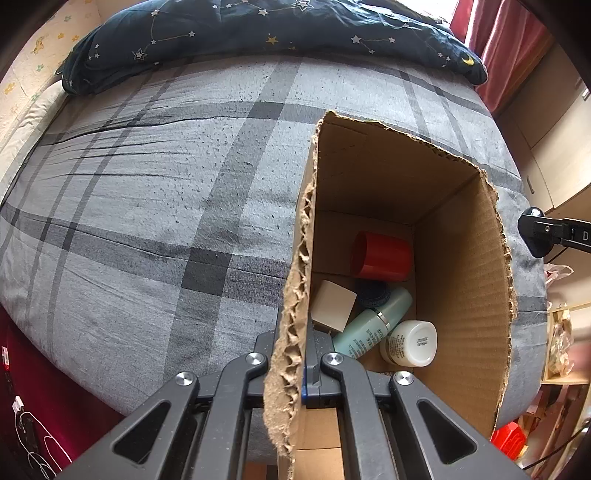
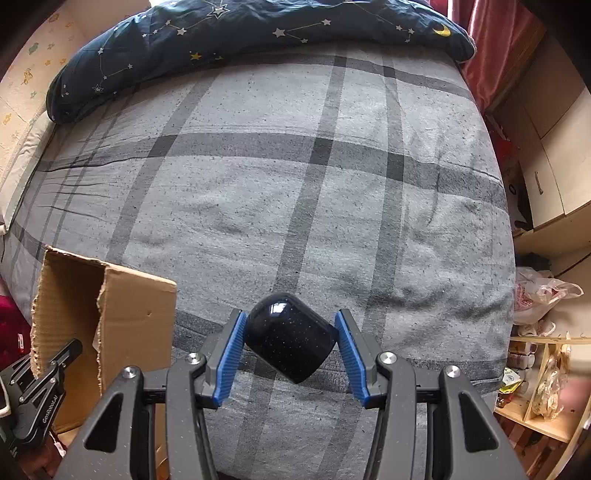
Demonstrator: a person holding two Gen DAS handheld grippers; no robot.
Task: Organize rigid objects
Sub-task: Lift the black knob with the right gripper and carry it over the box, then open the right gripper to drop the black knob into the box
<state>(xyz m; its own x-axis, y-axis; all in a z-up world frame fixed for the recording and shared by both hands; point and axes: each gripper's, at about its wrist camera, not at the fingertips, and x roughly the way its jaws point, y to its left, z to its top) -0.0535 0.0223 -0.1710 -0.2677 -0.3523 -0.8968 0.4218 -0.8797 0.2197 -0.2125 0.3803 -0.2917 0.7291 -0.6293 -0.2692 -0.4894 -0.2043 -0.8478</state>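
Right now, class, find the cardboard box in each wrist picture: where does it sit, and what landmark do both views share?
Left wrist view: the cardboard box fills the lower right, open toward the camera, its torn near wall clamped by the left gripper.
Right wrist view: the box stands at the lower left edge, beside the right gripper holding a dark cup.
Shared landmark: the star-print quilt across the top.

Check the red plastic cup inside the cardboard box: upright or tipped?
Tipped. The red plastic cup lies on its side on the floor of the cardboard box, its open mouth facing left in the left wrist view.
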